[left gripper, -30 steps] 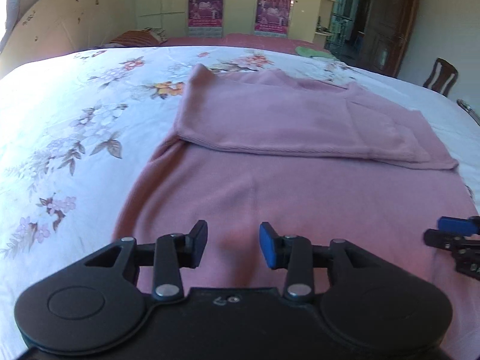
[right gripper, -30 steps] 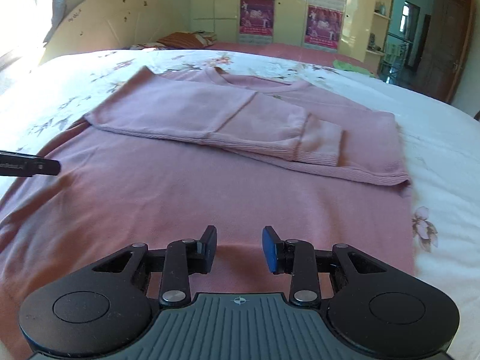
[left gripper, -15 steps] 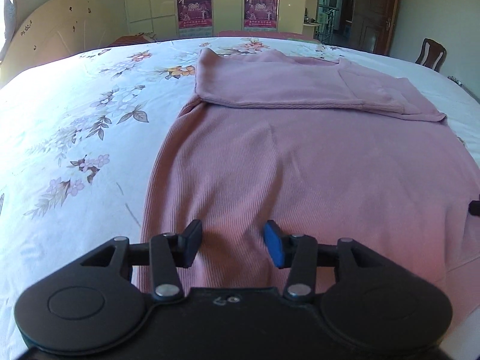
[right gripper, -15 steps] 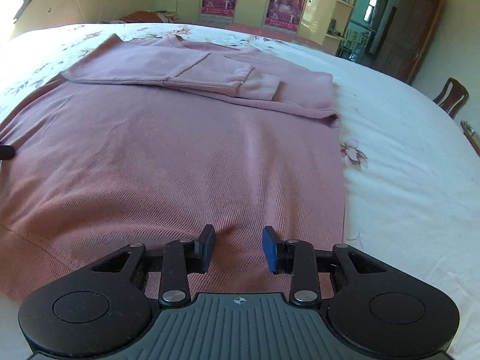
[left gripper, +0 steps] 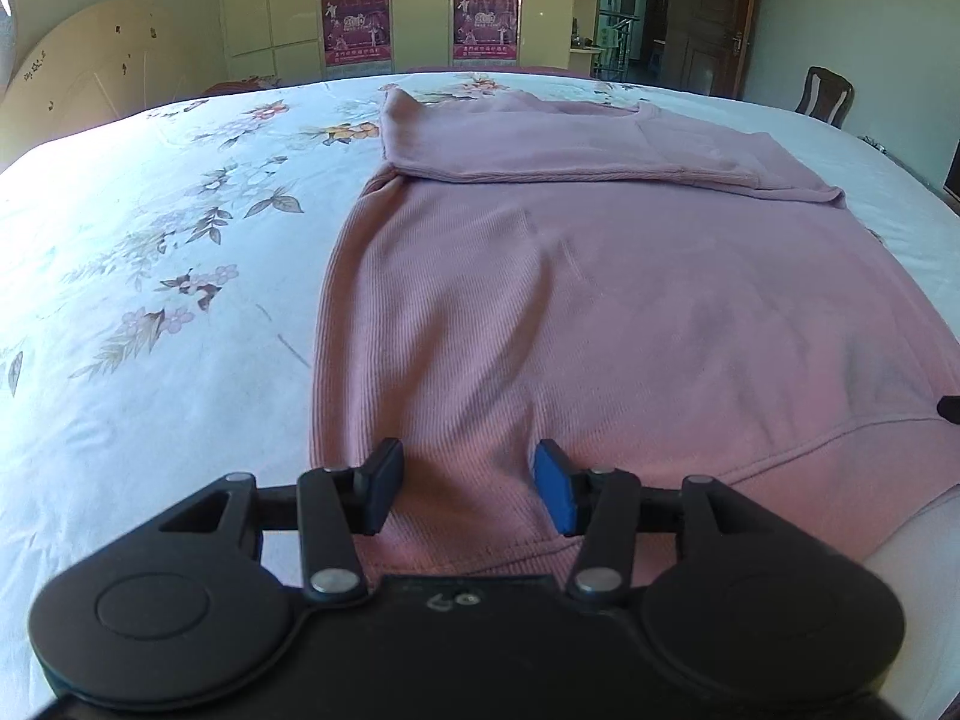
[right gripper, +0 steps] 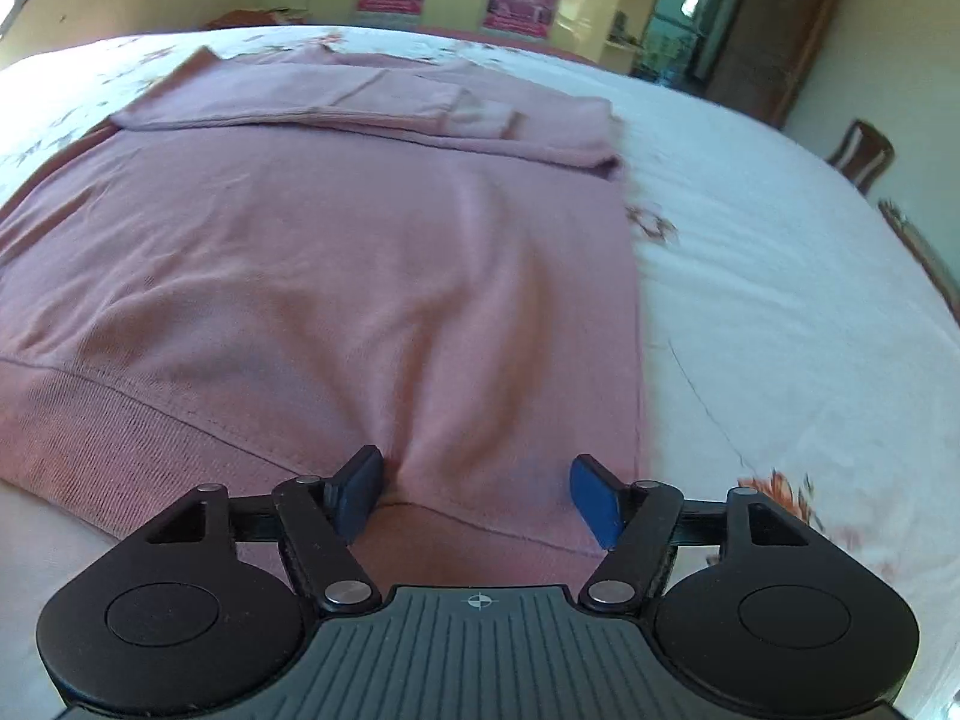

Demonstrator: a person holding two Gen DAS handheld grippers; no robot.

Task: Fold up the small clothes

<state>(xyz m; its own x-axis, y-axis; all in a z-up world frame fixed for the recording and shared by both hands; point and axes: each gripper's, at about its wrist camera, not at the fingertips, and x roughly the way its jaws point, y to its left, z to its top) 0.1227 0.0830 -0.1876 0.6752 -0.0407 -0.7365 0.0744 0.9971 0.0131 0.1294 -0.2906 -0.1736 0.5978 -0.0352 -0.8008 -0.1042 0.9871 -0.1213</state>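
Observation:
A pink ribbed sweater point(left gripper: 600, 300) lies flat on the bed, both sleeves folded across its far end point(left gripper: 570, 150). My left gripper point(left gripper: 468, 489) is open, its fingers straddling the hem near the sweater's left bottom corner. The sweater also shows in the right wrist view point(right gripper: 336, 252). My right gripper point(right gripper: 477, 495) is open wide over the ribbed hem band point(right gripper: 120, 450) near the right bottom corner. A small ridge of cloth rises between each pair of fingers. A tip of the right gripper shows at the right edge of the left wrist view point(left gripper: 949, 408).
The bed has a white floral sheet point(left gripper: 150, 276). A wardrobe with posters point(left gripper: 420, 18) and a dark wooden door point(left gripper: 714, 18) stand beyond the bed. A wooden chair point(right gripper: 861, 153) stands at the right side.
Both grippers have drawn back along the sweater from its middle to the bottom hem. The right gripper's fingers have opened wider.

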